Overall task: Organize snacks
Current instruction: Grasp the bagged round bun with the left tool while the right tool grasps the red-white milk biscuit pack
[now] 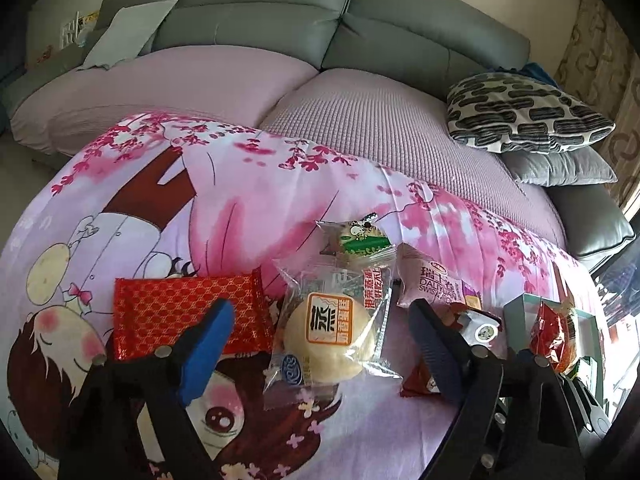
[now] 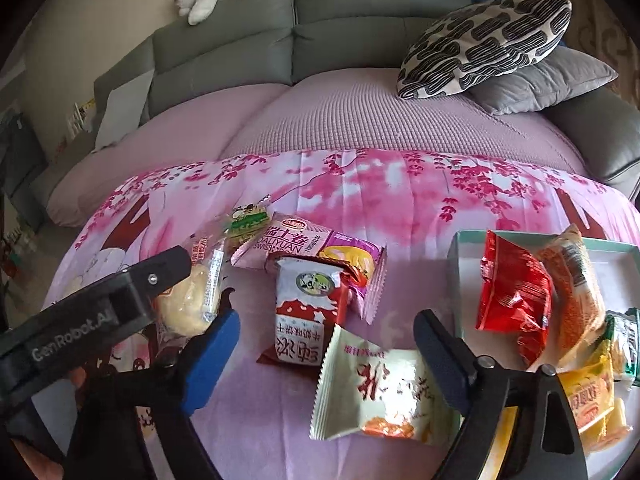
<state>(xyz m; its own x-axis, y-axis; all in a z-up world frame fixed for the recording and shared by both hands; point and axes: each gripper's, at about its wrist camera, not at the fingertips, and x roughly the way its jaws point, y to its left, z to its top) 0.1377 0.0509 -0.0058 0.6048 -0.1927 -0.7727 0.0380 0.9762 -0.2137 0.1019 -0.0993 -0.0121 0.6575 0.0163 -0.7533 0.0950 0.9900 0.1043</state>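
Your left claw [image 1: 320, 344] is spread, straddling the bun [image 1: 330, 336] on the table [image 1: 260, 208]; your right claw [image 2: 326, 364] is spread around the white packet [image 2: 376, 392], just beside the box [image 2: 456, 256]. Centre each snack between the pads, lower further, then close gently; wrappers slip and crush.

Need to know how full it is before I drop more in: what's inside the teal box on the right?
In the teal box: a red crinkled packet, an orange-speckled packet beside it, and yellow packets and a green-edged one nearer. The right finger hides the near corner.
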